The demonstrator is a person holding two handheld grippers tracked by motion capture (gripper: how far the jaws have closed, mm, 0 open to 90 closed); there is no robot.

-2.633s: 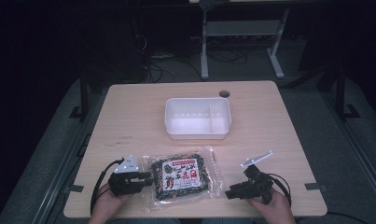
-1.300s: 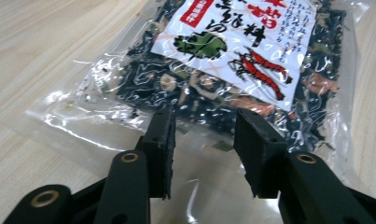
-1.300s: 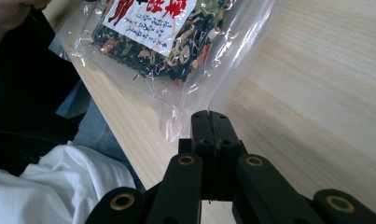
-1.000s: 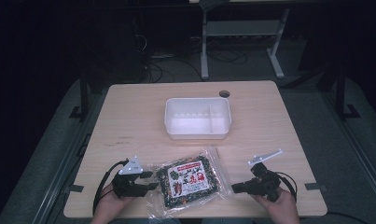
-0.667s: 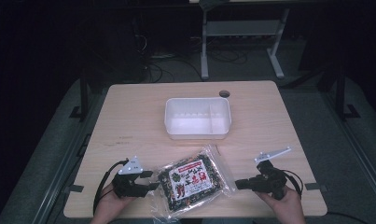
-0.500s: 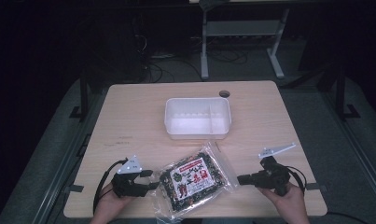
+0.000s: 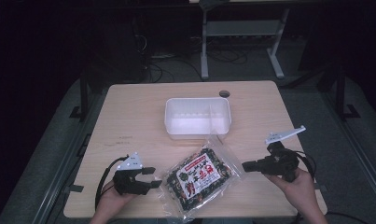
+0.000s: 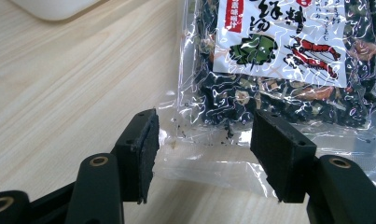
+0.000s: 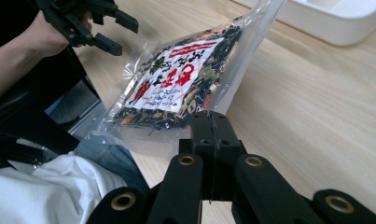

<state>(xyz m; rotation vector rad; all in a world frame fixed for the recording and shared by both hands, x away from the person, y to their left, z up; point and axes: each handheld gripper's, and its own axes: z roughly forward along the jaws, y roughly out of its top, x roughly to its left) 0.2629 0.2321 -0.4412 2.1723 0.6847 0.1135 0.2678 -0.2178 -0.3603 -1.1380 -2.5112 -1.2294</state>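
Grippers sit at the near edge of the wooden table (image 7: 129,121), one per hand. Left gripper (image 7: 150,178), near the near-left corner, has its jaws spread apart w/ the clear sealed margin of the snack bag (image 7: 200,175) lying between them; pads not touching the film, as the left gripper view shows. Right gripper (image 7: 245,165), toward the near-right corner, has jaws pressed together, tips just beside the bag's right edge; can't tell if any film is pinched. Bag lies diagonally at the near edge, centre, its lower end hanging past the edge, dark dried contents under a white-and-red label. White plastic tub (image 7: 198,115) stands mid-table beyond it, bag's far corner just beside its front wall.
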